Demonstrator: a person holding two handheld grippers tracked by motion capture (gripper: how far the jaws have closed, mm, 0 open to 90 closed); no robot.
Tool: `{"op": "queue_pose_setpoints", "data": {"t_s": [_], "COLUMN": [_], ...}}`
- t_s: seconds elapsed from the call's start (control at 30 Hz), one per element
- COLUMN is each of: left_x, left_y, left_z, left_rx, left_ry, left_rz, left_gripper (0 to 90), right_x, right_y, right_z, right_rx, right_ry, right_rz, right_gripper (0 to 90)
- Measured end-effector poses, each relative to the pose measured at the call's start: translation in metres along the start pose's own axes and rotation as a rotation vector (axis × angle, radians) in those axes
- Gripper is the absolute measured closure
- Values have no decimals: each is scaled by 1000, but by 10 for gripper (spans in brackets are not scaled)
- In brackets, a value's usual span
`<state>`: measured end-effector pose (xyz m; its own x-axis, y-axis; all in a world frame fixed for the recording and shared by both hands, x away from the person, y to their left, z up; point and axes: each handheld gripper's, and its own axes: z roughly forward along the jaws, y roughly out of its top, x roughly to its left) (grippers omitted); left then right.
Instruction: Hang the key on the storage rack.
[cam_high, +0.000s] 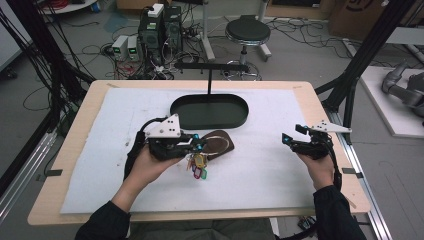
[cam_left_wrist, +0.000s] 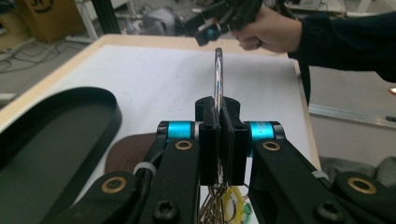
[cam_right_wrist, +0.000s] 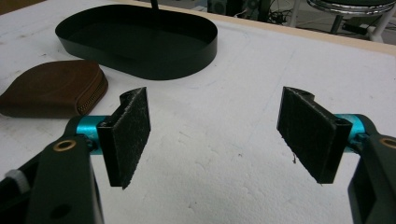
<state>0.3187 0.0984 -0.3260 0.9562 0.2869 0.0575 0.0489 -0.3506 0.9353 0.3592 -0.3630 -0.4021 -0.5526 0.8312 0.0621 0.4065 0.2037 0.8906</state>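
The left gripper (cam_high: 199, 145) is clenched on a silver metal key ring (cam_left_wrist: 218, 77), keys hanging below, over the white foam mat (cam_high: 260, 170). At its 3 o'clock, the right gripper (cam_high: 289, 139) is released, empty. A brown leather zip pouch (cam_high: 220, 145) lies just beside the keys, with a black oval metal tray (cam_high: 209, 111) at 12 o'clock.

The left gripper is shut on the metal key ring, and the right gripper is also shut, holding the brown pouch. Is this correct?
Not quite. The left gripper is shut on the key ring, but the right gripper is open and holds nothing, as the right gripper view shows. The brown pouch lies on the table, apart from it.
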Motion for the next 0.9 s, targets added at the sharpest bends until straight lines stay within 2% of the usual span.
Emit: {"op": "queue_pose_setpoints", "data": {"t_s": [0.23, 0.6, 0.9], "left_x": [11, 30, 59], "left_y": [2, 6, 13], "left_z": [-15, -27, -37], "left_rx": [-69, -90, -107], "left_ry": [69, 133, 195], "left_rz": [-24, -27, -53], "left_gripper": [864, 865, 865], "right_x": [0, 0, 0], "right_y": [0, 0, 0], "right_z": [0, 1, 2], "right_rx": [-2, 0, 2], "right_ry": [-1, -3, -2], "right_rz": [-5, 2, 6], "right_gripper": [261, 261, 261]}}
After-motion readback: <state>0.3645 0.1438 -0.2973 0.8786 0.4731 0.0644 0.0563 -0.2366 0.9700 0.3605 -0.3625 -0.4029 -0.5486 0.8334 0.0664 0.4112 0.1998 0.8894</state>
